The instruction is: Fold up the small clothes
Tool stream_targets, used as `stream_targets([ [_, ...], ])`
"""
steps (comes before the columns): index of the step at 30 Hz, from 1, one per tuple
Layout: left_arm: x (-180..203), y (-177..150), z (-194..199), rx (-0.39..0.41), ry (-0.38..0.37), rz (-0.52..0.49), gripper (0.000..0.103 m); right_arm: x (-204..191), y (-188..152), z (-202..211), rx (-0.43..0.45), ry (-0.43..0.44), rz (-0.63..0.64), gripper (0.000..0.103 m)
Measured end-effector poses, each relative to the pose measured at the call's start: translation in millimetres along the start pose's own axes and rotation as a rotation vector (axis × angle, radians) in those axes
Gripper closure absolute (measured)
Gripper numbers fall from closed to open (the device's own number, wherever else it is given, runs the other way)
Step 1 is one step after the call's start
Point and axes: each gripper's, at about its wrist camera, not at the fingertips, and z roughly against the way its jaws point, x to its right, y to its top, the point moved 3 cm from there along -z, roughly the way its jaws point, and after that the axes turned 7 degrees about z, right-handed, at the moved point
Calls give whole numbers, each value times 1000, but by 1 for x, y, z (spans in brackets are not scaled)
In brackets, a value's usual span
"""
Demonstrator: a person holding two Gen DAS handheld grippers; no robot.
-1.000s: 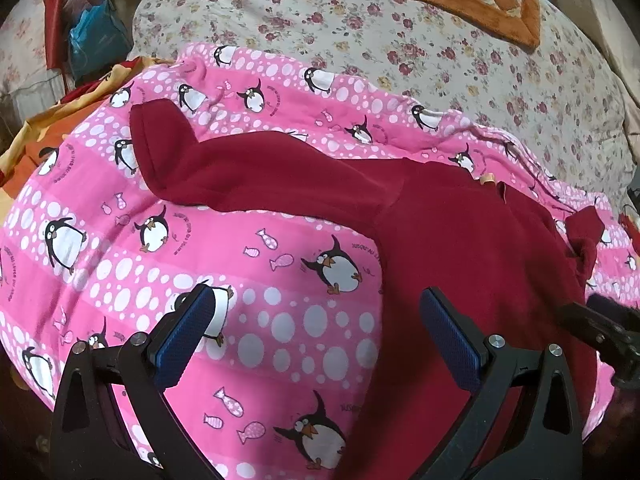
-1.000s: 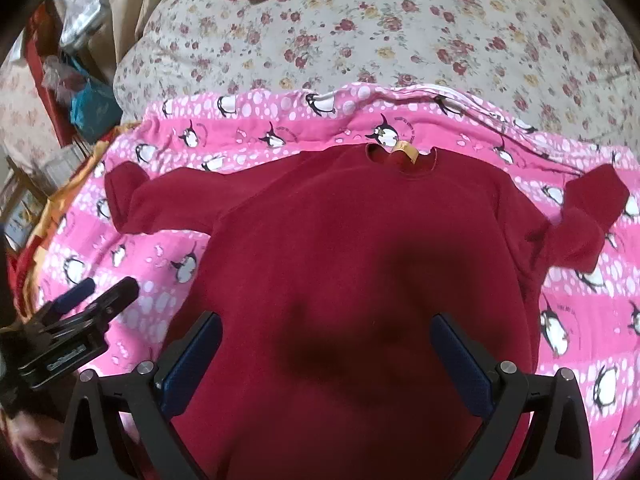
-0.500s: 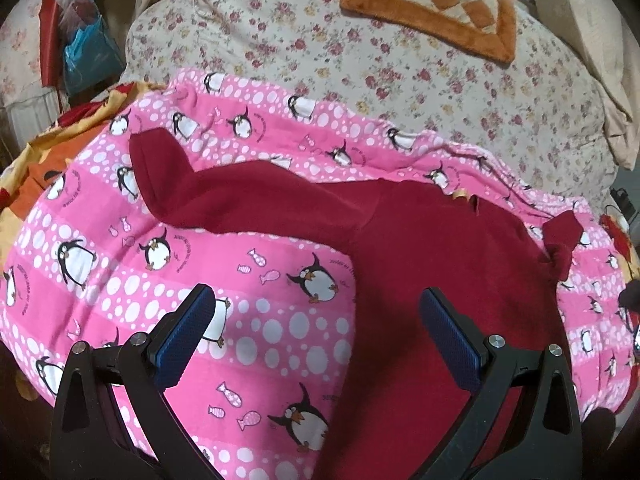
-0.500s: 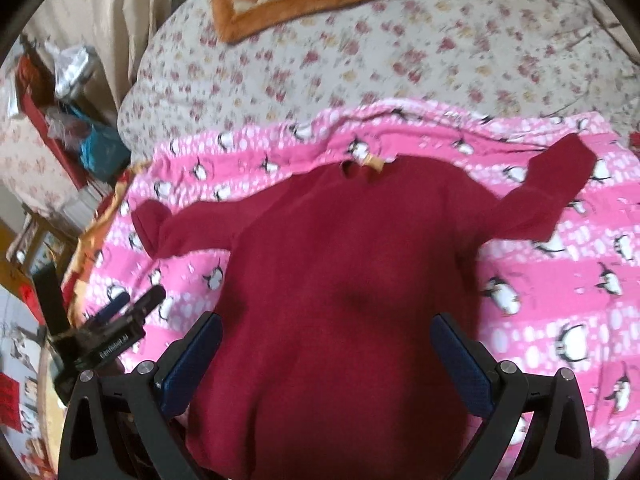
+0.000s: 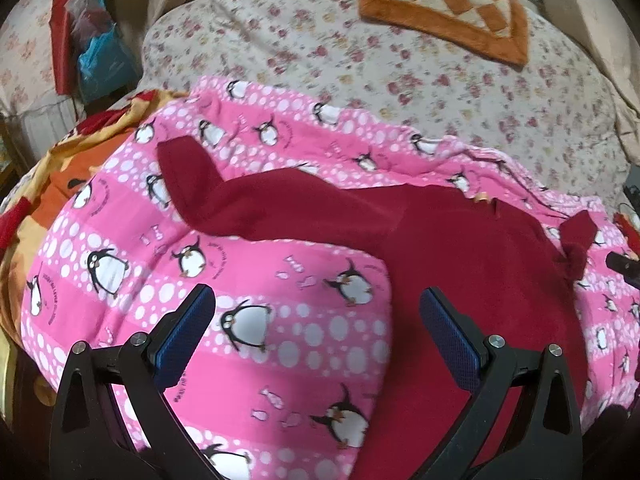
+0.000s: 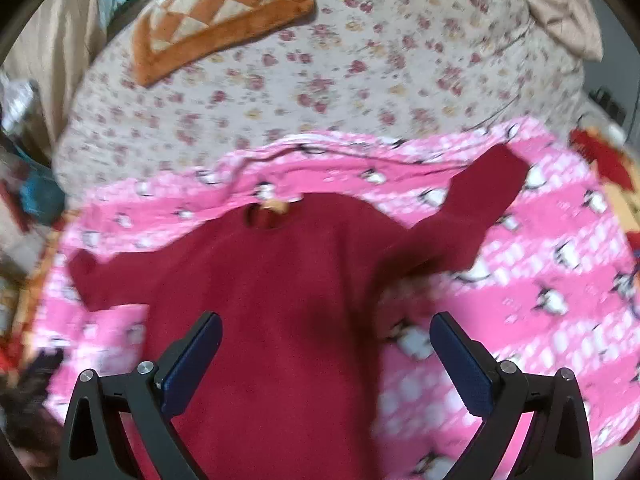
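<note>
The red sweater (image 6: 288, 300) lies flat on the penguin blanket (image 5: 280, 340), collar at twelve o'clock. Its right sleeve (image 6: 472, 208) stretches toward one o'clock, nearest the right hand-held gripper (image 6: 326, 354). Both it and the left hand-held gripper (image 5: 316, 330) hover open, empty.

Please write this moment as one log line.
left gripper open | right gripper open | red sweater flat on pink blanket | unfolded
</note>
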Motion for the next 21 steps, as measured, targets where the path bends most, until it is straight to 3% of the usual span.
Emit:
stream_targets([
  [4,-17,0,-15,-12,35,17,1,7,-4,-32,-38,-65,20,0],
  [12,-64,24,-49,-6,107,108,1,-42,-21,-60,-53,39,101,0],
  [21,-128,79,-105,3,190,260,1,-105,-28,-83,-57,165,211,5],
])
